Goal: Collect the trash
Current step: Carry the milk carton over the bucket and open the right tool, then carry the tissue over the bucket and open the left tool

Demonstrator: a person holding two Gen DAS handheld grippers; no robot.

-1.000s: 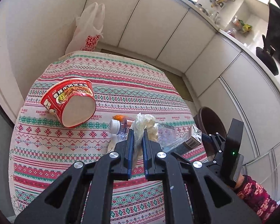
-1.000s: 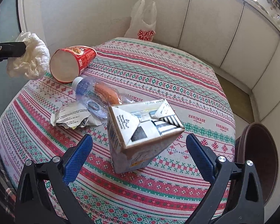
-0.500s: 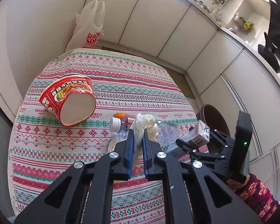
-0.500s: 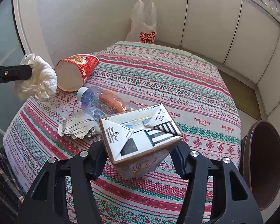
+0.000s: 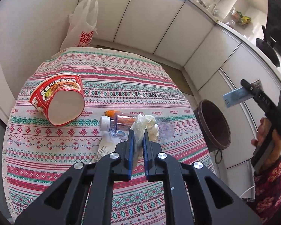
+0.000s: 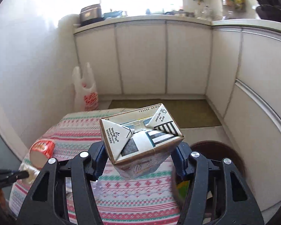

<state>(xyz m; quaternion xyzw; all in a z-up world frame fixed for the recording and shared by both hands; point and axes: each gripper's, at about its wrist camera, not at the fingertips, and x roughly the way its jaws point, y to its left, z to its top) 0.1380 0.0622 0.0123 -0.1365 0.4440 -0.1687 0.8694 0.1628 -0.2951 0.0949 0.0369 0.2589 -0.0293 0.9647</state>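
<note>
Cardboard carton clamped in right gripper, lifted near bin; left gripper pinches tissue; cup, bottle, wrapper remain on table

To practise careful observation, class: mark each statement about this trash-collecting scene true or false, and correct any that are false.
1. The right gripper holds a drink carton clear of the table. True.
2. The left gripper is empty. False: it pinches a crumpled white tissue.
3. The red noodle cup stands upright. False: it lies on its side.
4. A capped plastic bottle lies on the patterned tablecloth. True.
5. A brown bin stands beside the table. True.
</note>
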